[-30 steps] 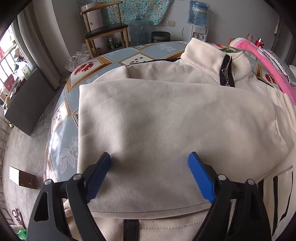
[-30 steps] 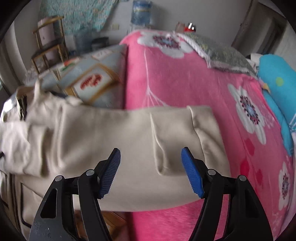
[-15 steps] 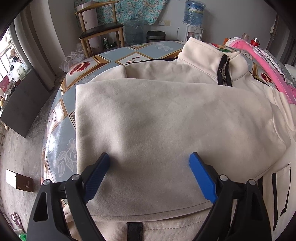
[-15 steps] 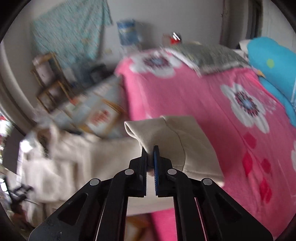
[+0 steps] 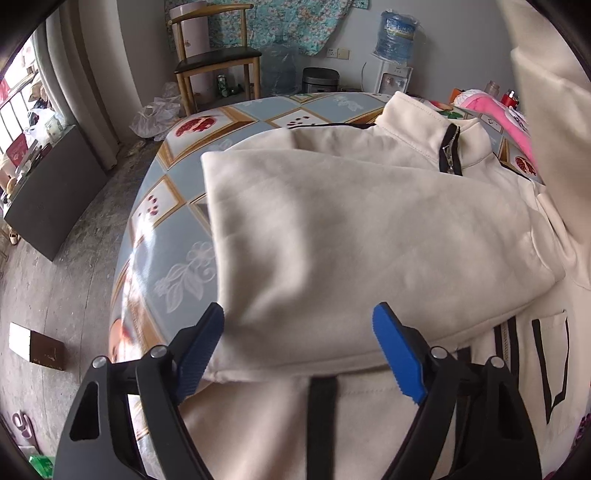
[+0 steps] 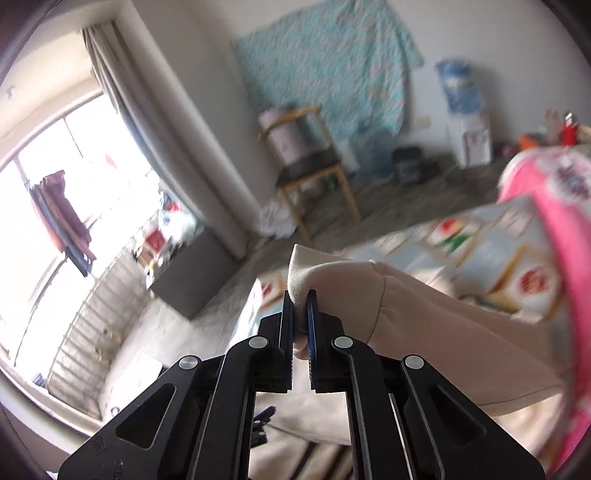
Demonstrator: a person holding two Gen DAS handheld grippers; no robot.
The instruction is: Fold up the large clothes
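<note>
Water bottle [image 5: 397,35]: blue, upended on a white dispenser [image 5: 391,79] at upper right of my left view; contents not legible. Dark lidded bin [image 5: 320,78] on the floor just left of the dispenser; lid down, inside hidden. Pale cylindrical box [image 5: 190,33] standing on the wooden chair [image 5: 216,62] at top centre; closed.

Cream jacket [image 5: 351,229]: the task's garment, lying across the patterned worktop [image 5: 162,236], filling the centre and right of my left view. Stand-up collar with black zip [image 5: 451,157] toward upper right. One sleeve is folded flat across the body. Black stripes and a pocket outline show at lower right. Pink flowered bedding [image 5: 491,107] lies past the collar at far right.

My left tongs [image 5: 299,349]: bottom of the left view, blue pads wide apart and closing; the hem of the folded sleeve lies between and under them, and I cannot see either pad pressing on it.

My right tongs [image 6: 300,317]: lower centre of the right view, jaws narrowed to a slit and pinching a bunched cuff [image 6: 332,282] of the same jacket. The cloth is lifted clear, and the sleeve trails from it down toward lower right. Behind, blurred: worktop pattern and pink bedding at right, curtain [image 6: 166,122] and bright window at left.
</note>
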